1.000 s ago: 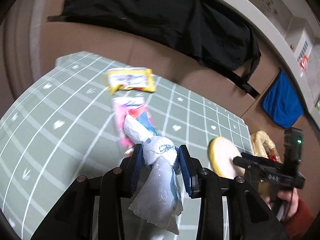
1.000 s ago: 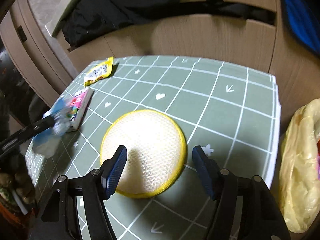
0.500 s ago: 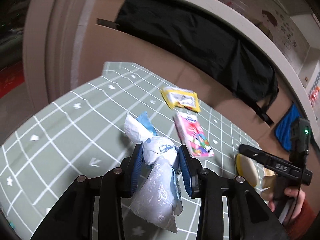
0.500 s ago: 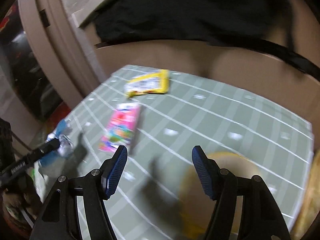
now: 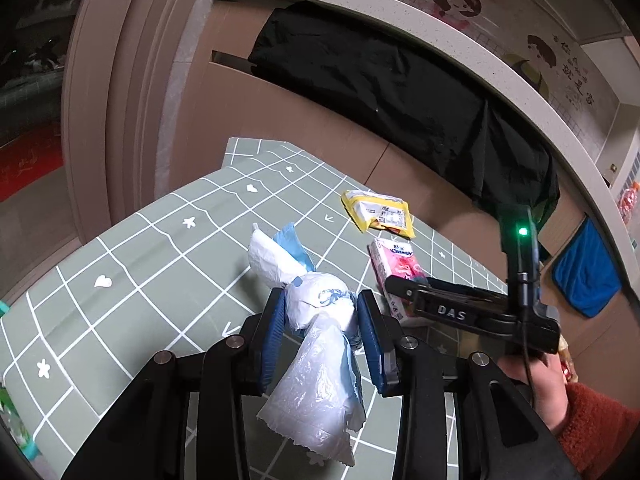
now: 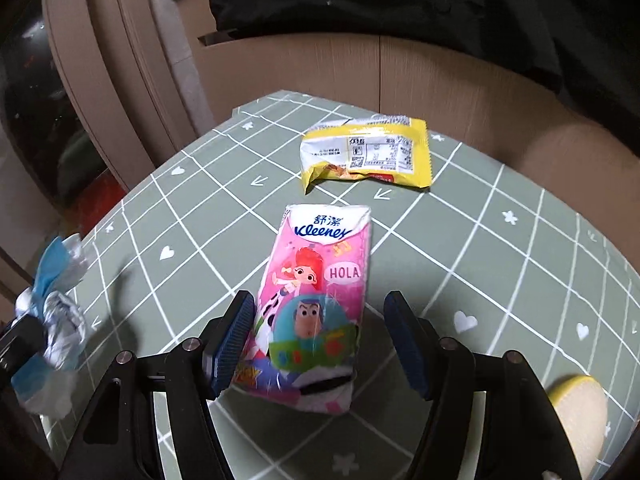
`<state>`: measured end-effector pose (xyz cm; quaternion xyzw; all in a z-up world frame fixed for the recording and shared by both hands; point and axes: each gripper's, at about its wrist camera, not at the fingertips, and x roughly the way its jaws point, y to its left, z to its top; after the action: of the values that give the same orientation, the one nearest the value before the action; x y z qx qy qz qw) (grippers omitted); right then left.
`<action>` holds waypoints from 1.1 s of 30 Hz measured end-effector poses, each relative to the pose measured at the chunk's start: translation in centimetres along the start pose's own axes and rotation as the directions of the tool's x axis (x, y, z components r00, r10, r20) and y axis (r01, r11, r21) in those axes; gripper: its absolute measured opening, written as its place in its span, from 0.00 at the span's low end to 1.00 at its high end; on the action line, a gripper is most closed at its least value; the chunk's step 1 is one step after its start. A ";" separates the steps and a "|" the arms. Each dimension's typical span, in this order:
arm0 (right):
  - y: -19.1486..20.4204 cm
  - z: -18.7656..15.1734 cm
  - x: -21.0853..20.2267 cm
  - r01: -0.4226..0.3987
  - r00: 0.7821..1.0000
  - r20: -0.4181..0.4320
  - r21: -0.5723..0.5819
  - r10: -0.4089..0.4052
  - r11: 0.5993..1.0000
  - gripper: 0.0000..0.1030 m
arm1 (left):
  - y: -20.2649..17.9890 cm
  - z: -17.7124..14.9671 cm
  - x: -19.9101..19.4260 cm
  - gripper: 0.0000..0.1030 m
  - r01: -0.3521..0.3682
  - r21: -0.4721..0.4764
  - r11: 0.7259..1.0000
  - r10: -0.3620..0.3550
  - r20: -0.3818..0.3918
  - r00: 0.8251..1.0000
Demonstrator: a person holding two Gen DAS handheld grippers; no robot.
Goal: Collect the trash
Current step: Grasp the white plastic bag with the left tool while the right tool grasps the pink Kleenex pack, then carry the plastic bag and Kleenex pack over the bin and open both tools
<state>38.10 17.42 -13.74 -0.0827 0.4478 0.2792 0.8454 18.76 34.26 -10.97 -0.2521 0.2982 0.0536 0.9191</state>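
Observation:
My left gripper [image 5: 322,330] is shut on a crumpled white and blue plastic wrapper [image 5: 316,320] and holds it above the green checked table [image 5: 160,264]. That wrapper also shows at the left edge of the right wrist view [image 6: 56,312]. My right gripper [image 6: 320,340] is open, its jaws on either side of the near end of a pink Kleenex tissue pack [image 6: 316,292] that lies on the table. The left pad touches or nearly touches the pack. The pack also shows in the left wrist view [image 5: 394,264]. A yellow snack wrapper [image 6: 368,154] [image 5: 380,214] lies beyond it.
A round yellow-rimmed pad [image 6: 576,420] lies at the table's near right. A black cloth [image 5: 400,92] hangs over the brown cabinet behind the table. A blue cloth [image 5: 586,272] hangs further right. The table's left edge drops toward a doorway.
The right gripper has swung left, from over the round yellow pad to the pink tissue pack, and now straddles it. The left gripper, still holding its wrapper, has moved left and back.

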 end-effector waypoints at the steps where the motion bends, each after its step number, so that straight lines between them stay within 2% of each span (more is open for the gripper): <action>1: 0.2 0.1 0.2 0.008 1.000 -0.001 -0.009 -0.008 1.000 0.63 | 0.0 0.0 0.0 0.36 -0.004 0.000 1.000 0.004 0.002 1.000; 6: 2.0 0.2 0.7 0.049 0.999 0.000 -0.105 -0.049 0.993 0.62 | -0.2 0.1 0.2 0.36 -0.013 0.004 1.000 0.013 0.005 1.000; 8: 2.2 0.0 0.6 0.039 0.999 0.011 -0.121 -0.038 0.992 0.53 | -0.3 0.0 0.2 0.36 -0.015 0.006 1.000 0.015 0.004 1.000; 12: 1.8 -0.4 -0.7 0.011 1.000 0.016 -0.108 -0.010 0.994 0.51 | -0.8 -0.1 0.1 0.36 -0.019 0.010 1.000 0.019 0.002 1.000; 18: -0.2 -1.7 -5.1 -0.038 0.997 0.072 -0.051 0.041 0.998 0.50 | -2.3 -0.3 0.2 0.36 -0.001 0.018 1.000 0.001 -0.012 1.000; 22: -1.5 -2.6 -8.5 -0.038 0.991 0.129 -0.036 0.042 0.999 0.50 | -4.3 -0.2 0.2 0.36 0.019 0.039 0.999 -0.018 -0.020 1.000; 26: -2.7 -3.2 -12.0 -0.026 0.980 0.194 -0.031 0.032 0.999 0.50 | -6.9 0.2 -0.1 0.36 0.037 0.083 0.996 -0.036 -0.007 0.999; 33: -6.0 -4.0 -17.7 -0.031 0.955 0.297 0.017 0.024 0.999 0.50 | -13.5 2.3 -1.5 0.36 0.080 0.193 0.978 -0.094 0.061 0.994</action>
<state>30.69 3.83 -2.50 -0.0245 0.3201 0.2952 0.8999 22.07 23.77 -2.71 -0.1741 0.2582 -0.0065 0.9503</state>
